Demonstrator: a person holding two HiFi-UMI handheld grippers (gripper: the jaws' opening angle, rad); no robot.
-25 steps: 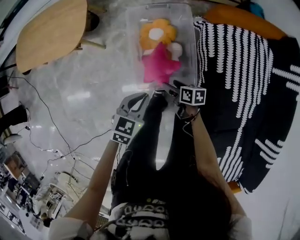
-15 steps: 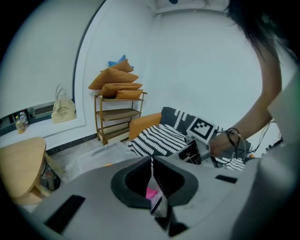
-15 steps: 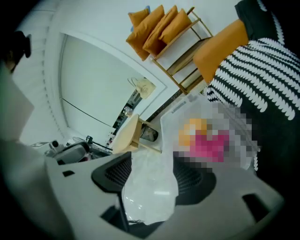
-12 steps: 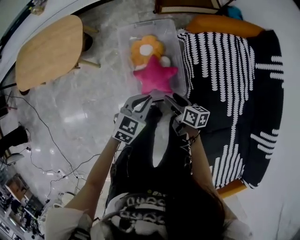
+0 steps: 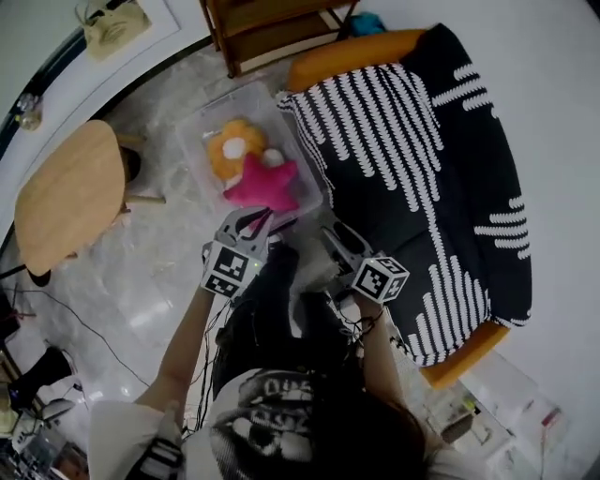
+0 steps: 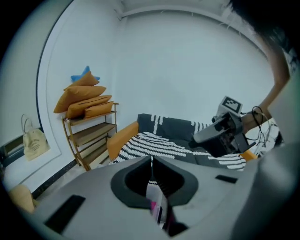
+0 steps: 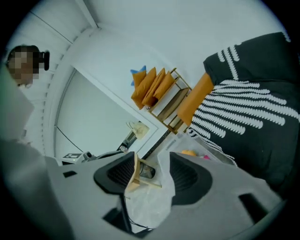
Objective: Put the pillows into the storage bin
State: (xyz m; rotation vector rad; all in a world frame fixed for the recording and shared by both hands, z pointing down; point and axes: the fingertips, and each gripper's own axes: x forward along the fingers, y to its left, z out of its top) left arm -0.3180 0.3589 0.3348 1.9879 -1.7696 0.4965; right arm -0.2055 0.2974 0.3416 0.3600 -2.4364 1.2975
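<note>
A clear storage bin [image 5: 305,192] stands on the floor beside the sofa. In it lie an orange flower pillow [image 5: 232,150] and a pink star pillow [image 5: 262,186]. My left gripper [image 5: 251,222] hangs just short of the bin's near rim, fingertips touching, nothing held. The left gripper [image 6: 151,161] shows its tips meeting in its own view. My right gripper [image 5: 335,234] is off the bin's near right corner. The right gripper [image 7: 150,173] has its jaws apart; they have just been closing, with nothing between them.
A black sofa with white stripes [image 5: 422,159] and orange edges fills the right. A wooden shelf [image 5: 262,23] behind the bin holds orange pillows [image 6: 82,101] and a blue star pillow [image 6: 84,75]. A round wooden table [image 5: 66,197] stands at the left. Cables lie on the floor.
Both grippers have drawn back from the bin's near rim and risen. The head view has pulled back and turned. The two pillows stay in the bin.
</note>
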